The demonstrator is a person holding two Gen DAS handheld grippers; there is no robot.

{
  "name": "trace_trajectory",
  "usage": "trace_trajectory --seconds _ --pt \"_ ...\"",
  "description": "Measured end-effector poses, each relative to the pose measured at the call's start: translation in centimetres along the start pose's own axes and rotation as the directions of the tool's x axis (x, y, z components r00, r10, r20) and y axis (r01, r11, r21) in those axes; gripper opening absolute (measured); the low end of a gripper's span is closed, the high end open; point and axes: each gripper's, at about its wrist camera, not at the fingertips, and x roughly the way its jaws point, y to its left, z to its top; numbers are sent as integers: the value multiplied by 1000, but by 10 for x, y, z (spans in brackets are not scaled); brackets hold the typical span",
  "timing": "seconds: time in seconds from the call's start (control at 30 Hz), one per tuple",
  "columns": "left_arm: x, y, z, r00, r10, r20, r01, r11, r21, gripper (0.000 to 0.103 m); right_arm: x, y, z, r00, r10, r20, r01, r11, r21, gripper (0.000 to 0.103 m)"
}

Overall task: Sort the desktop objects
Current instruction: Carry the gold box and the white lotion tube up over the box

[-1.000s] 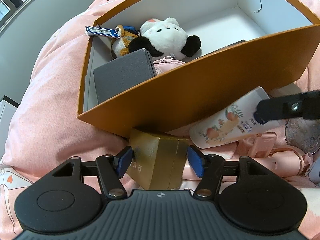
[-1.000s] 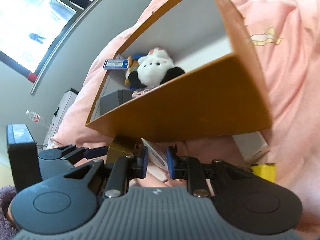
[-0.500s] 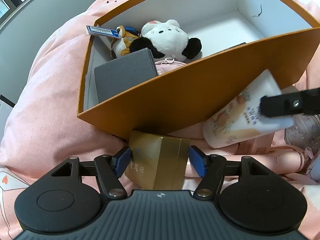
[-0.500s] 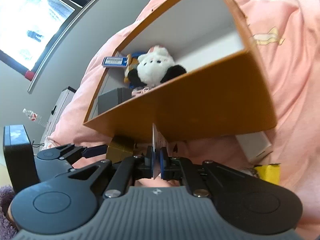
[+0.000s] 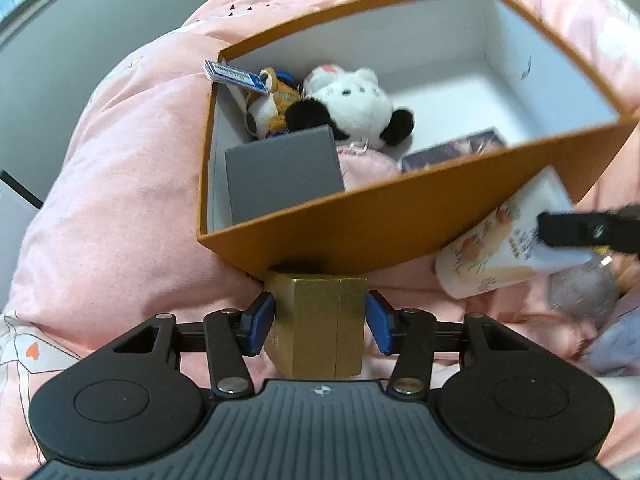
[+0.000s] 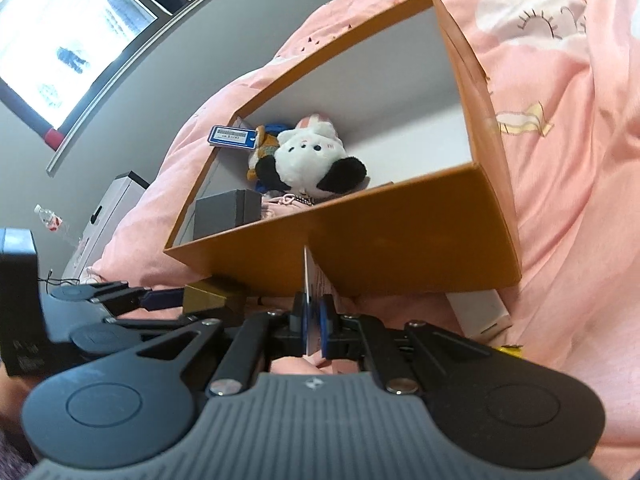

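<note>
- Left wrist view: the left gripper (image 5: 320,320) has a gold box (image 5: 320,324) between its blue pads (image 5: 262,318). The jaws are closing; the left pad touches the box's side, the right one sits just beside it with a thin gap showing.
- Right in front of that gripper, touching the gold box's far top edge, stands an orange box (image 5: 360,232) with a white inside, resting on pink bedding (image 5: 100,200).
- Inside the orange box, on the gripper's near left, is a grey box (image 5: 284,172); behind it a panda plush (image 5: 352,108) and a smaller orange plush (image 5: 272,104), with a blue tag (image 5: 236,76) over the rim at the far left corner. A pink pouch (image 5: 368,164) and a dark flat card (image 5: 452,152) lie to the right of the grey box.
- Ahead to the right of the left gripper, a white tube (image 5: 508,252) with peach print leans on the orange box's near wall, its flat end clamped by the right gripper's fingers (image 5: 580,232).
- Right wrist view: the right gripper (image 6: 314,328) is clenched on the tube (image 6: 308,304), seen edge-on between the pads.
- To its left, the left gripper (image 6: 168,298) and gold box (image 6: 212,300) sit below the orange box (image 6: 400,240).
- To its right, a white carton (image 6: 480,312) lies under the orange box's corner.
</note>
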Motion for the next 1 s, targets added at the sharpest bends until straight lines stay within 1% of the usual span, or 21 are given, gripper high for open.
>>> trace_trajectory --seconds 0.1,0.2,0.27,0.4,0.53,0.67,0.73,0.9,1.0 --pt "-12 14 4 994 -106 12 106 992 -64 57 -6 3 2 1000 -6 19 7 1000 -19 6" --pt "-22 23 7 982 -184 32 187 977 -103 57 -13 6 2 999 -9 42 10 1000 -25 5" --pt "-27 27 8 969 -244 45 247 960 -128 57 -19 7 2 998 -15 58 17 1000 -27 5" --pt "-36 29 13 934 -349 70 356 921 -157 57 -37 11 2 996 -16 91 20 999 -41 5" --pt "-47 23 17 910 -402 97 412 900 -141 57 -53 12 8 993 26 118 -22 999 -32 5" --pt "-57 23 22 884 -448 132 464 875 -135 57 -71 15 12 985 75 156 -71 997 -31 5" --pt "-62 22 25 874 -460 154 480 867 -132 57 -78 19 14 979 82 186 -77 996 -35 5" --pt "-70 22 37 857 -473 203 503 854 -132 57 -96 28 19 960 84 266 -73 996 -48 4" --pt "-76 21 45 841 -490 230 524 842 -124 57 -105 30 22 951 78 298 -68 997 -45 4"
